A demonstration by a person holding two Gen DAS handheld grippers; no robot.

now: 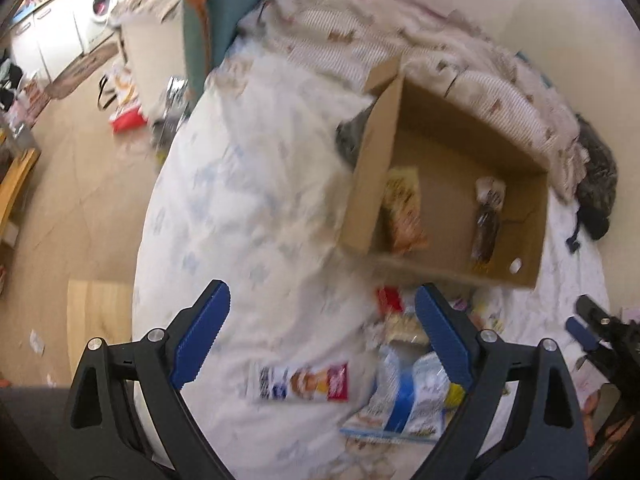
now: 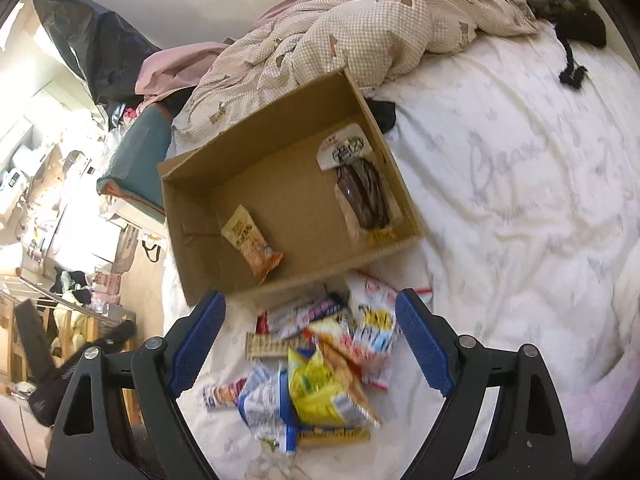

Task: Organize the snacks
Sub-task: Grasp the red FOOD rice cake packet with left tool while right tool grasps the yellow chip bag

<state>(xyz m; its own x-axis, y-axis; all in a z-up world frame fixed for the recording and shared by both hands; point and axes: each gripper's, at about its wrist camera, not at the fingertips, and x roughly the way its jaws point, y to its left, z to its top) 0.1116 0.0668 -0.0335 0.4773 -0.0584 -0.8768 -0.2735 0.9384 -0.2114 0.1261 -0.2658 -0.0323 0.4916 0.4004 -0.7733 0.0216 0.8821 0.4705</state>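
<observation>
I am looking down onto a bed covered by a white quilt [image 2: 520, 184] with faint grey star prints and script lettering; it is rumpled and fills most of both views. At its far side lies a bunched beige checked blanket [image 2: 372, 28], with a pink cloth [image 2: 176, 68] beside it and a dark tasselled fabric [image 2: 576, 28] at the far right corner.

An open cardboard box [image 2: 192, 216] sits on the quilt, its far edge against the blanket. Inside are two packets, well apart: an orange snack packet [image 2: 252, 244] towards the left wall and a dark brown packet [image 2: 360, 192] towards the right wall.

Near me, just in front of the box, a loose pile of snacks [image 2: 320, 364] lies on the quilt, with a yellow bag [image 2: 316, 396] on top and a blue-and-white bag [image 1: 404, 400] alongside. One flat wrapper [image 1: 300, 382] lies slightly apart to the left.

My left gripper [image 1: 320, 336] hangs above the quilt with its blue pads spread wide and nothing between them. My right gripper [image 2: 308, 340] hovers over the pile, fingers likewise released and empty.

To the left of the bed is a pale wooden floor [image 1: 68, 208] with scattered bags, a teal cushion [image 1: 208, 24], white cabinets and a washing machine [image 1: 100, 4] far off.
</observation>
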